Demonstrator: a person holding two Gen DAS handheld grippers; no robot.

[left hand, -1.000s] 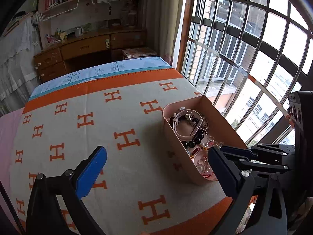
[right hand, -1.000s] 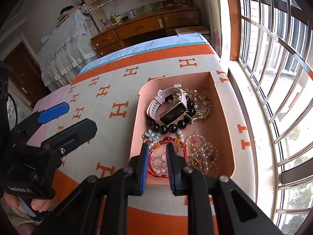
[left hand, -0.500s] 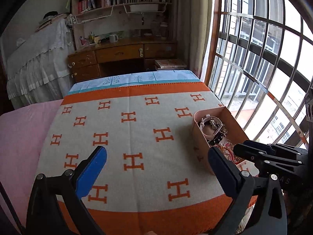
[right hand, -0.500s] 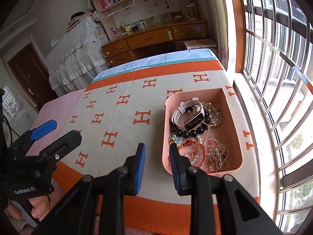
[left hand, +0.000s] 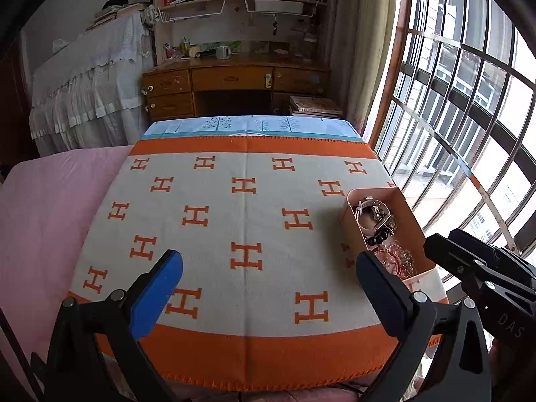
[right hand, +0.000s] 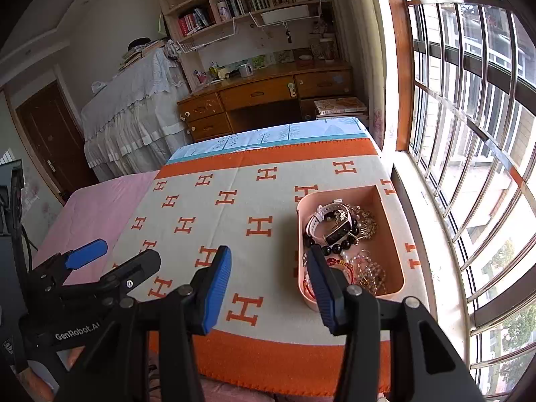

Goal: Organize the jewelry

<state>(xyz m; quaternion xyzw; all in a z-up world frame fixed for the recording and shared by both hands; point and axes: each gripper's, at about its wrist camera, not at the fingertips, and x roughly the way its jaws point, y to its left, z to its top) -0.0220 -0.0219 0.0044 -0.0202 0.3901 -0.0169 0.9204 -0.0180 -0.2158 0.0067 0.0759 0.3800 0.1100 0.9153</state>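
Sitting at the blanket's window-side edge, the pink tray of jewelry runs lengthwise away from the right tongs (nearer, empty, opening); the left tongs gape wide, also empty.

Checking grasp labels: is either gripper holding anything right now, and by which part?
Nothing held. The left gripper is open and empty; the right gripper is opening with nothing between its fingers. The jewelry stays in the pink tray.

Left tool agape, right tool opening, empty.
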